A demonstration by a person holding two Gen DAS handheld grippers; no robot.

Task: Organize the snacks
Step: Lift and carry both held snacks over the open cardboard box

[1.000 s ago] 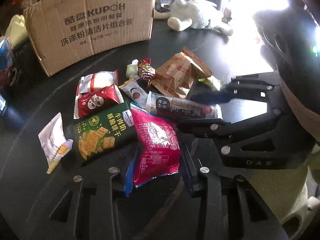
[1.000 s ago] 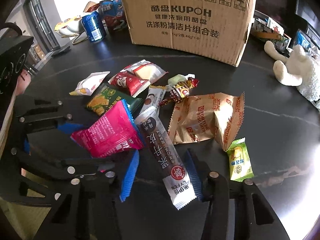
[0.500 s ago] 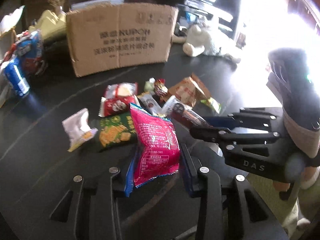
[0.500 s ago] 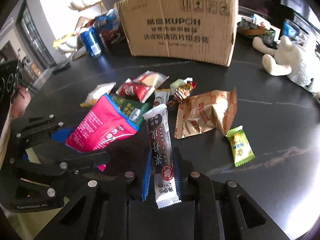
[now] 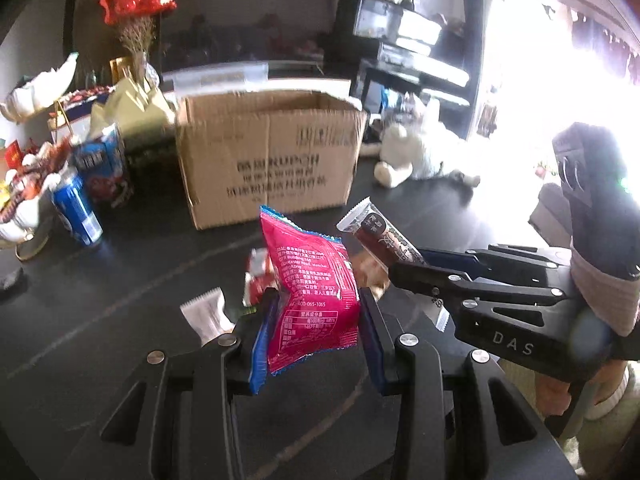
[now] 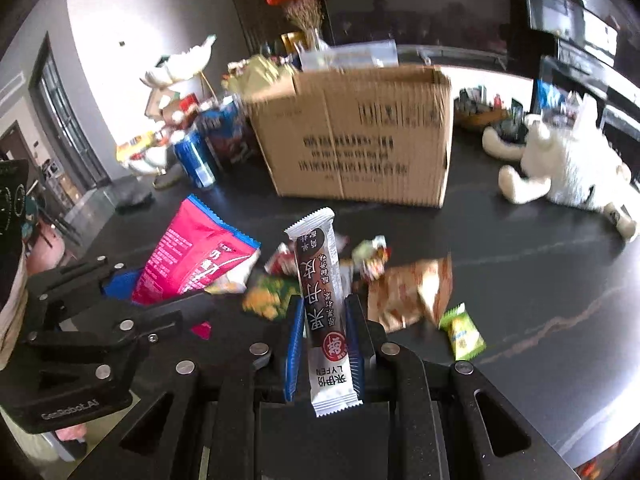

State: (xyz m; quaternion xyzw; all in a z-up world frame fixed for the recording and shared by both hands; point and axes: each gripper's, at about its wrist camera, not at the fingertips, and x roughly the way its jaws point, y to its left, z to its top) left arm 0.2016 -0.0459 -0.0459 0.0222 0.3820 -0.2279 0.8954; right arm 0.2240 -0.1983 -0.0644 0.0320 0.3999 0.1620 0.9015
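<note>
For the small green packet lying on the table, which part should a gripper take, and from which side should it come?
Grip the green packet across its narrow middle, coming from above. It lies flat on the dark table, apart from the tan bag, so both long edges look free; its crimped ends are thin and would likely slip.

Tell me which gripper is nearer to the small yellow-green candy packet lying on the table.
Right. The right gripper, shut on the long brown bar, hangs just left of the yellow-green packet. The left gripper, holding the pink bag, is further left.
</note>
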